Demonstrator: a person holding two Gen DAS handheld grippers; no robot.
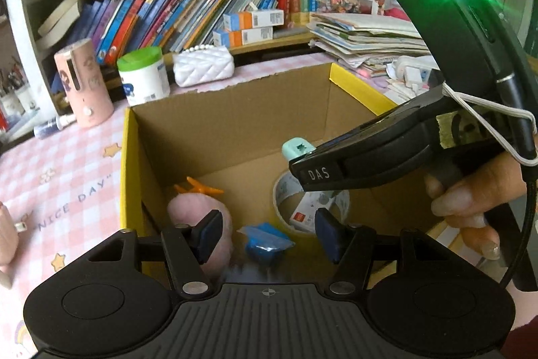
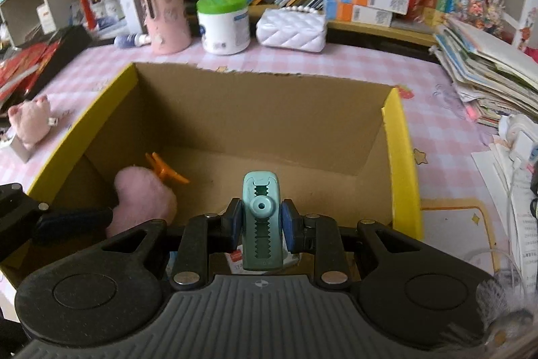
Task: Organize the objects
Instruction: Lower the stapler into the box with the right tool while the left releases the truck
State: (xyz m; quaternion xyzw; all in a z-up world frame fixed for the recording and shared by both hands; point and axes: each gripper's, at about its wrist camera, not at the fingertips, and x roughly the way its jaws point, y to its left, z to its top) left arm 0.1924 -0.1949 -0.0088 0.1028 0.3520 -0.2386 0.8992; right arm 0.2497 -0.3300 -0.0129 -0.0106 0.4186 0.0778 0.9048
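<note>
An open cardboard box [image 2: 235, 123] with yellow flaps [image 1: 129, 157] stands on the pink checked tablecloth. Inside lie a pink plush [image 1: 188, 207] [image 2: 144, 201], an orange clip [image 1: 201, 187] [image 2: 164, 170], a blue wrapped item [image 1: 265, 241] and a tape roll [image 1: 285, 190]. My right gripper [image 2: 261, 226] is shut on a teal toothed clip [image 2: 261, 217] and holds it over the box; its tip shows in the left wrist view [image 1: 296, 148]. My left gripper [image 1: 269, 236] is open and empty above the box's near side.
Behind the box stand a pink cylinder [image 2: 164, 12], a white jar with a green lid [image 2: 223, 24] and a white quilted purse [image 2: 291, 29]. A pink pig plush [image 2: 28, 121] lies left. Stacked papers [image 2: 487, 63] lie right. Bookshelves fill the back.
</note>
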